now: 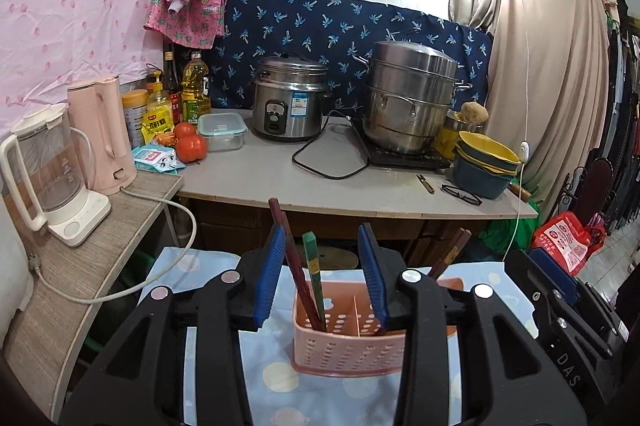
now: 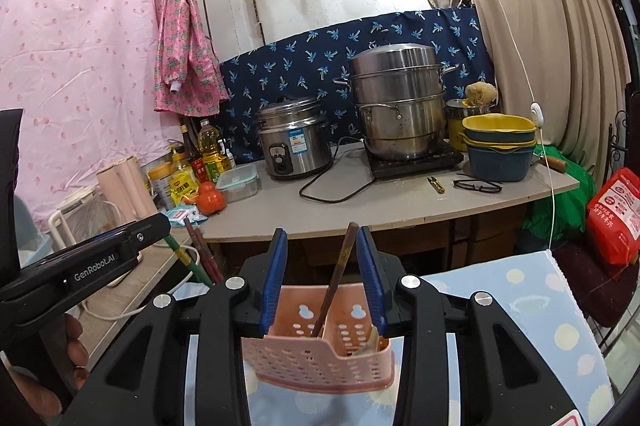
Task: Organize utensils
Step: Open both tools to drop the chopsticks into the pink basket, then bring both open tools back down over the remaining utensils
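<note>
A pink perforated basket [image 1: 344, 342] with a middle divider stands on a light blue cloth. In the left wrist view, a dark red chopstick pair [image 1: 286, 250] and a green chopstick [image 1: 314, 266] stand in its left compartment, between the blue pads of my left gripper [image 1: 322, 258]. That gripper is open, its right pad well clear of them. In the right wrist view, brown chopsticks [image 2: 340, 274] lean in the basket [image 2: 320, 358] between the fingers of my right gripper [image 2: 322, 258], which is open and not pressing them. The left gripper [image 2: 160, 222] shows at the left edge, held by a hand.
Behind the basket runs a grey counter [image 1: 360, 193] with a rice cooker [image 1: 288, 101], a steel steamer pot [image 1: 408, 97], stacked bowls [image 1: 486, 161], glasses [image 1: 462, 193], tomatoes and bottles. Two kettles [image 1: 100, 133] stand on a wooden side shelf at left. A red bag [image 2: 616, 218] sits at right.
</note>
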{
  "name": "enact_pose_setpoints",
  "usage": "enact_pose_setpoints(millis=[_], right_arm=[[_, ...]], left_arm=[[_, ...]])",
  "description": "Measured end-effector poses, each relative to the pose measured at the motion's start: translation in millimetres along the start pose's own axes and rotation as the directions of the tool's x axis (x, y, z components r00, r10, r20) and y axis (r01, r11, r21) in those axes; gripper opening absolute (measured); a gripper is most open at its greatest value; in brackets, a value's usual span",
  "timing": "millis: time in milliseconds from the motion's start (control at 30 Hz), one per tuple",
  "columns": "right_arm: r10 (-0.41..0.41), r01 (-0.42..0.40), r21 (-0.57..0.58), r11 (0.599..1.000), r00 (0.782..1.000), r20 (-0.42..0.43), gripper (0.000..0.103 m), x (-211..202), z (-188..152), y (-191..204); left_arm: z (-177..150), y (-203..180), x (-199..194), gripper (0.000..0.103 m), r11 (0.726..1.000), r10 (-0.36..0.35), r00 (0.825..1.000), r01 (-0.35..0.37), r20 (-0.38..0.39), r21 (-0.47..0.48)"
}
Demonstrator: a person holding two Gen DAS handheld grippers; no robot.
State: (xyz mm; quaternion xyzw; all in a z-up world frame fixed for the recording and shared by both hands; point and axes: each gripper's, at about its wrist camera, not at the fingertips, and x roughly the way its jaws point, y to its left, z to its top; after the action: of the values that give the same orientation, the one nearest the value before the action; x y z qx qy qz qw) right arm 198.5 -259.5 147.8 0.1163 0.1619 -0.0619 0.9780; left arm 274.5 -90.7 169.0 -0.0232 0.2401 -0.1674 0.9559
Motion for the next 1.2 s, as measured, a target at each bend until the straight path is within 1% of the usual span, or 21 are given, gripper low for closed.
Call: enact_pose_setpoints(millis=[333,433,633,800,933,1100,1200], right_arm=[[0.007,-0.007,-0.007,1.0,0.998,-0.057,0.035,-29,-28,2],[0.002,-0.004,-0.013,1.0,0.997,-0.076,0.035,-40,-40,3],[0.008,-0.008,-0.002,1.0,0.99,-0.143,0.035,-65,-77,0],[0.012,-0.014,-0.007,1.0,0.977,-0.212,0.035,-86,-112,1],[0.004,-0.01,-0.021,1.0,0.965,-0.264,0.035,-101,-140,2],[0.004,-0.017,-0.034,0.999,0.936,-0.352,0.035,-116,-181,3],[0.003,-0.025,-0.051,0.998,0.919,-0.395,0.035,-124,-203,6]], left_arm=[[-31,-1,-24,0.036,1.0,-0.006,0.999,0.006,-0.036,0.005],[-48,0,-33,0.036,1.0,-0.008,0.998,0.008,-0.055,0.006],[-93,4,-50,0.036,1.0,-0.026,0.992,0.025,-0.121,-0.013],[-140,8,-65,0.036,0.999,-0.034,0.98,0.031,-0.194,-0.022],[-178,11,-77,0.036,0.999,-0.031,0.966,0.025,-0.256,-0.029],[-221,11,-95,0.036,1.0,-0.024,0.947,0.02,-0.319,-0.014],[-246,11,-103,0.036,0.999,-0.032,0.932,0.028,-0.362,-0.015]])
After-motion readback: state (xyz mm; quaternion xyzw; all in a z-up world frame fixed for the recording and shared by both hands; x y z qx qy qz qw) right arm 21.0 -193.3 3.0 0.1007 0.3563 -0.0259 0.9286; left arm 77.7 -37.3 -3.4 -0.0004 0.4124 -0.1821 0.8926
